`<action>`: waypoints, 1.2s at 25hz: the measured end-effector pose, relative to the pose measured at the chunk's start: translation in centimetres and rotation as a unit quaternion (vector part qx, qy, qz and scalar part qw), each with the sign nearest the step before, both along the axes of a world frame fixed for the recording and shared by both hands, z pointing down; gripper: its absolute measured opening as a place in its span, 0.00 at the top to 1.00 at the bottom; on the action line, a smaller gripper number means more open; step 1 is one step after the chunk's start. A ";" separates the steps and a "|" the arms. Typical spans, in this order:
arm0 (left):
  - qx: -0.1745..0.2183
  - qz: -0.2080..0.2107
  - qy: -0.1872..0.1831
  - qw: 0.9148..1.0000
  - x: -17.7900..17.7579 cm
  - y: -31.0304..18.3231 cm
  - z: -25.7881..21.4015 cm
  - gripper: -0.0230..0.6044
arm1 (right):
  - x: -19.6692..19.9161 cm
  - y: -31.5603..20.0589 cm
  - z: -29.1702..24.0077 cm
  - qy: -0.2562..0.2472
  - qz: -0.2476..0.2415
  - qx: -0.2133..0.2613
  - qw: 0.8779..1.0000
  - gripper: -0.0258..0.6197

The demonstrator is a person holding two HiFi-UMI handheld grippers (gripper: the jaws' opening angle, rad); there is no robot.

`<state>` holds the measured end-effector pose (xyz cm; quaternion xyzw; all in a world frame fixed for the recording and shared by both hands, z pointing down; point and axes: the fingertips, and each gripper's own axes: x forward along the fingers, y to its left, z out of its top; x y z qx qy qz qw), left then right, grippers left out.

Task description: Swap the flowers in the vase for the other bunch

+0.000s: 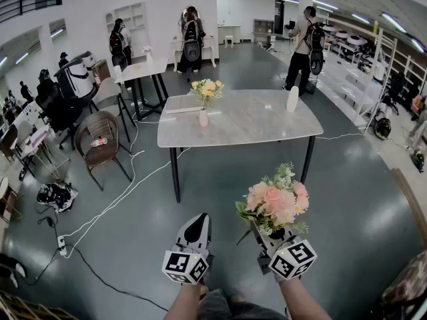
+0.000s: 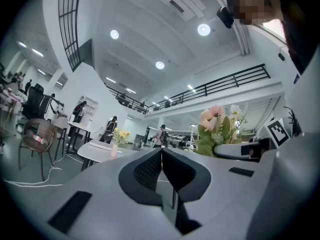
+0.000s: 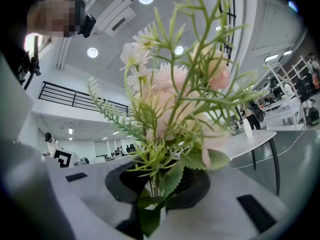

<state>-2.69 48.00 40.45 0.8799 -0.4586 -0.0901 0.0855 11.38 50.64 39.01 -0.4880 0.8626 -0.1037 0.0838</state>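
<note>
Right gripper (image 1: 261, 235) is clamped on the stems of the pink bunch (image 1: 277, 202), with the blooms at its 1 o'clock. In the right gripper view, leaves cover the pads, so the grip point is hard to see. Left gripper (image 1: 197, 229), at the right one's 9 o'clock, has its jaws pressed together with nothing between them. Vase (image 1: 203, 118) with yellow flowers (image 1: 207, 90) stands on the table (image 1: 253, 122) at 12 o'clock, too small for detail. Both forearms are cut off at the bottom edge.
</note>
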 end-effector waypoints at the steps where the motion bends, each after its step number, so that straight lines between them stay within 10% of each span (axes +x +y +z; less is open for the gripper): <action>1: -0.001 -0.002 -0.001 1.000 0.1 -0.1 0.1 0.94 | 0.0 -0.1 0.1 0.003 0.002 0.001 1.000 0.81; 14: -0.013 -0.020 -0.021 0.999 2.6 -3.3 2.6 0.94 | 1.0 -3.3 1.1 0.041 0.040 0.010 0.998 0.81; 30: -0.027 0.007 -0.021 0.999 2.8 -21.1 2.2 0.94 | 0.9 -20.2 1.0 0.023 0.064 -0.005 0.998 0.81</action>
